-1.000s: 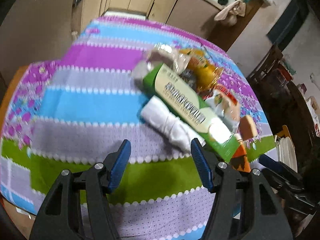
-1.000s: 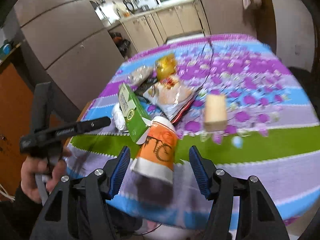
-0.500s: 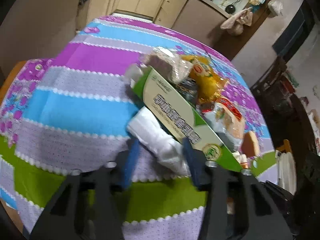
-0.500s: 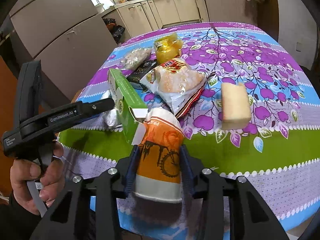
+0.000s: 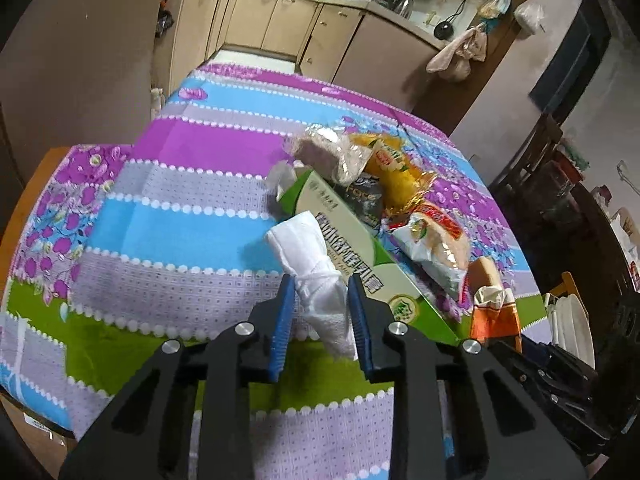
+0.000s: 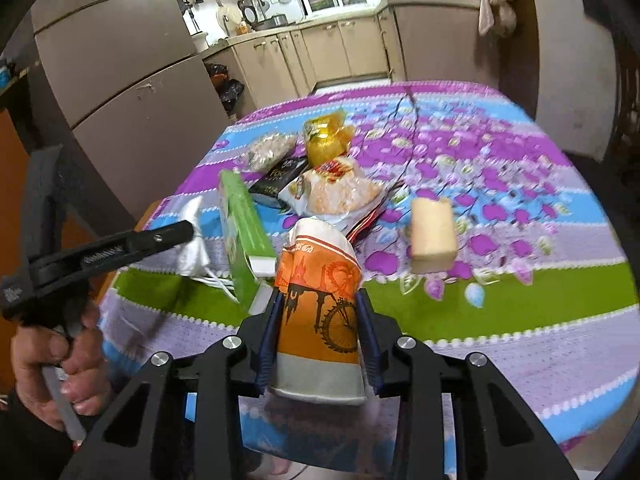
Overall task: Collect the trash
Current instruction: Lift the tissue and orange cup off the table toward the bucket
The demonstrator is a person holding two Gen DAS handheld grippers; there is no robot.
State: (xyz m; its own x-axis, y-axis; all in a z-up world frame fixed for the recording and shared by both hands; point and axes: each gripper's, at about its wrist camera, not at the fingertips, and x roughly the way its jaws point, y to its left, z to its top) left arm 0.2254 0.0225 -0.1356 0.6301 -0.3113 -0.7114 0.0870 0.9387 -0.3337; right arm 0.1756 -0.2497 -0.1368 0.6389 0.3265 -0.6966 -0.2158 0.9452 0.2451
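My left claw [image 5: 320, 316] is closing on a soft white tissue wad [image 5: 310, 256], which sits between its blue pads, above the striped tablecloth [image 5: 180, 236]. It may slip out, being limp. My right claw [image 6: 318, 336] is closing around an orange paper cup [image 6: 318, 300], pads against its sides; squeezing harder could crush it. A green box [image 6: 242, 236] lies just beside both.

Dim indoor light, fisheye warping, slight blur

The green carton [image 5: 352, 256] lies partly hidden behind the white bag [image 5: 316, 268].
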